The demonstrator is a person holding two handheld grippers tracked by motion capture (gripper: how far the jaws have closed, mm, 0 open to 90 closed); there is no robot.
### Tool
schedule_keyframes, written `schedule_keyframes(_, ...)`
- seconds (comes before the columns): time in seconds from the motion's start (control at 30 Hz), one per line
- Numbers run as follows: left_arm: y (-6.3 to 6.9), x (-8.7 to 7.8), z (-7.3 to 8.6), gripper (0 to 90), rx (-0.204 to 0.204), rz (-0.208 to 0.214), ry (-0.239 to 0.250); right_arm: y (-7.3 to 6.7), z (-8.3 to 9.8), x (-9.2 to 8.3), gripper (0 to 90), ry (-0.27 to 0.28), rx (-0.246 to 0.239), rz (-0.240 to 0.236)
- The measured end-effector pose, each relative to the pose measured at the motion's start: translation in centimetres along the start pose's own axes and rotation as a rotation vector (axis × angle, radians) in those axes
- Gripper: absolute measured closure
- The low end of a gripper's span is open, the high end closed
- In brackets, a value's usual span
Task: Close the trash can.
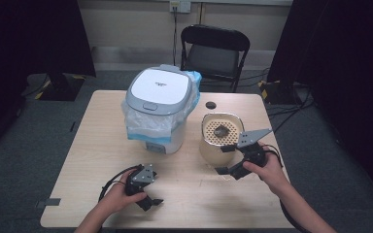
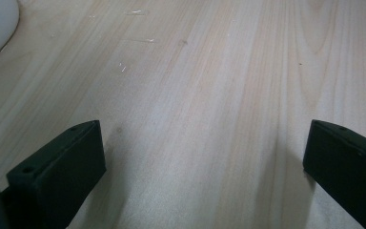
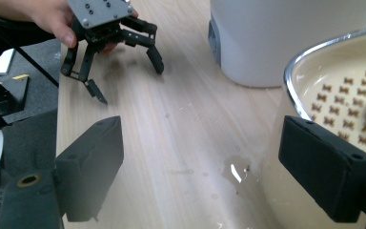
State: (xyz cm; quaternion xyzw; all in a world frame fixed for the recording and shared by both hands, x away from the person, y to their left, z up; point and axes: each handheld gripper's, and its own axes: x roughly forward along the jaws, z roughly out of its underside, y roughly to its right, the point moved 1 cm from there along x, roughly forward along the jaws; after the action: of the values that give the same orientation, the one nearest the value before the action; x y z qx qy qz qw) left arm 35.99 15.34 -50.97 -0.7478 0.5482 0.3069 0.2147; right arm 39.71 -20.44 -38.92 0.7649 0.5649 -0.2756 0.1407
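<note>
Right gripper [image 1: 227,171]: jaws spread, empty, one jaw at the outer wall of the strainer bowl [image 1: 221,138], which stands toward the table's [image 1: 92,145] right edge. Left gripper [image 1: 150,199]: jaws spread, empty, near the front edge. Bin [image 1: 160,109] stands mid-table.

Wood table [image 1: 97,145] in front of me. White bin [image 1: 159,109] w/ grey-edged lid at far centre, clear plastic bag [image 1: 141,124] bunched out under the lid. Small black disc [image 1: 211,105] just right of the bin, far side. Small puddle [image 3: 236,172] on the wood, near right. Black folding chair [image 1: 215,48] beyond the table, wall socket [image 1: 179,6] above it.
</note>
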Motion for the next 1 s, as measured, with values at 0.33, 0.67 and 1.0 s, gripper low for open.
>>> schedule_keyframes(0.33, 0.0, 0.0, 0.0, 0.0, -0.002, 0.003, 0.001, -0.2, 2.8, -0.4, 15.0, 0.000, 0.044, -0.004)
schedule_keyframes(0.67, 0.0, 0.0, 0.0, 0.0, 0.000, 0.000, 0.000, -0.3, 5.2, 0.0, 15.0, -0.006, 0.070, 0.000)
schedule_keyframes(1.0, 0.0, 0.0, 0.0, 0.0, -0.002, 0.003, 0.001, -0.3, 7.2, 0.3, 15.0, -0.030, 0.073, -0.001)
